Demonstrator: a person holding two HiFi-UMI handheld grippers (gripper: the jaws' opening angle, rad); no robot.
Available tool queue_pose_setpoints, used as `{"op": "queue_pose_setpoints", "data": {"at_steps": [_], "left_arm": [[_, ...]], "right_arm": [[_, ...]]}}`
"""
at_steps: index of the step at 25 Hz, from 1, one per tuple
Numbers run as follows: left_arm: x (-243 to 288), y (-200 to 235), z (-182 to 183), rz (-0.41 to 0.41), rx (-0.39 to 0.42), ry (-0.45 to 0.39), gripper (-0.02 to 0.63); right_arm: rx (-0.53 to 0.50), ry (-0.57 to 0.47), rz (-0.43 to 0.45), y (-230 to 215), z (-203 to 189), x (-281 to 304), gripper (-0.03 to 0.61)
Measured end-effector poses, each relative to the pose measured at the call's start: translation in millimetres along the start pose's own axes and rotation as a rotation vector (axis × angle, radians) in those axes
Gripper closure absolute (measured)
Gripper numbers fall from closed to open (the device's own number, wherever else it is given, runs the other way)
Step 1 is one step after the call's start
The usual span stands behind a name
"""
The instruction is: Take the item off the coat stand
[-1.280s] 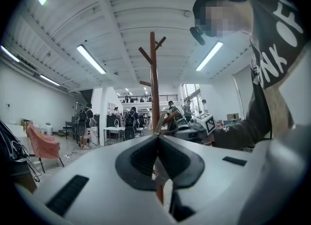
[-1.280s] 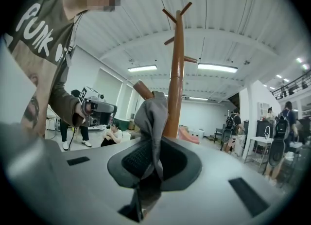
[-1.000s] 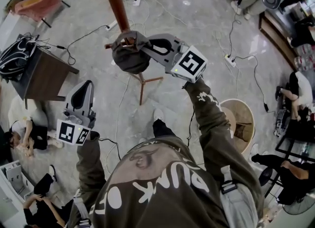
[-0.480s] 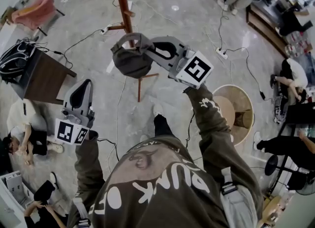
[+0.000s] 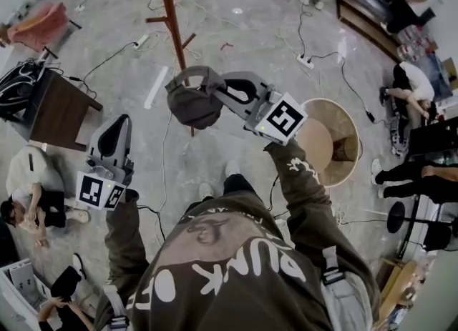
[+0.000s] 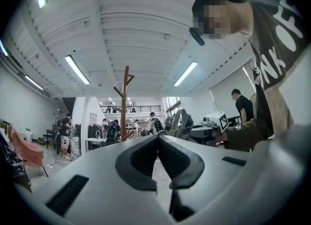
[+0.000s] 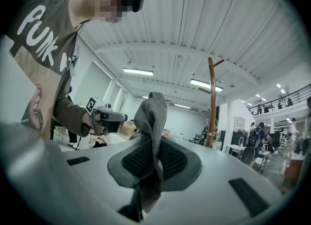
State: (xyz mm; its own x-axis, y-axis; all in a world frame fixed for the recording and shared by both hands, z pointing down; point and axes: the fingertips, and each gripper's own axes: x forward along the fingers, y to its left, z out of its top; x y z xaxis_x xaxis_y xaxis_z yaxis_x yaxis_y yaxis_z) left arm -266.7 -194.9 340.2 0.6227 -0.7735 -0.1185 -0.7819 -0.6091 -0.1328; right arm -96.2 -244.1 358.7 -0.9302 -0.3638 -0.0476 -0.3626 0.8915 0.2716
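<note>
A grey cap [image 5: 192, 99] hangs in the air from my right gripper [image 5: 217, 91], which is shut on its fabric. In the right gripper view a fold of the grey cap [image 7: 152, 114] is pinched between the two dark pads [image 7: 175, 160]. The brown wooden coat stand [image 5: 170, 18] rises beyond the cap, apart from it, and also shows as a bare stand [image 7: 212, 103] to the right. My left gripper [image 5: 123, 124] is held low at the left, shut and with nothing in it. From there the coat stand [image 6: 125, 103] is far off.
A dark side table [image 5: 61, 111] with a black bag [image 5: 18, 83] stands at the left. A round wooden table [image 5: 329, 140] is at the right. Cables and power strips [image 5: 305, 61] lie across the glossy floor. People sit or stand around the edges [image 5: 32, 204].
The right gripper has drawn the cap back off the stand's peg toward the person. The stand now lies farther up the view, free of the cap. The left gripper has hardly moved.
</note>
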Motion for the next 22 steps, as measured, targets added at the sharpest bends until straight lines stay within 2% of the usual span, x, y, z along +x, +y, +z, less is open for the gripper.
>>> {"op": "queue_pose_setpoints", "data": {"at_steps": [8, 17, 22], "left_arm": [[3.3, -73.2, 19.3, 0.011, 0.01, 0.003, 0.609], [24.3, -179.2, 21.2, 0.085, 0.02, 0.033, 0.609], [8.4, -208.0, 22.9, 0.12, 0.036, 0.064, 0.609]], "right_arm": [[0.039, -0.008, -0.002, 30.4, 12.0, -82.1, 0.532], [0.069, -0.046, 0.087, 35.2, 3.0, -167.1, 0.532], [0.078, -0.082, 0.113, 49.6, 5.0, -187.6, 0.532]]}}
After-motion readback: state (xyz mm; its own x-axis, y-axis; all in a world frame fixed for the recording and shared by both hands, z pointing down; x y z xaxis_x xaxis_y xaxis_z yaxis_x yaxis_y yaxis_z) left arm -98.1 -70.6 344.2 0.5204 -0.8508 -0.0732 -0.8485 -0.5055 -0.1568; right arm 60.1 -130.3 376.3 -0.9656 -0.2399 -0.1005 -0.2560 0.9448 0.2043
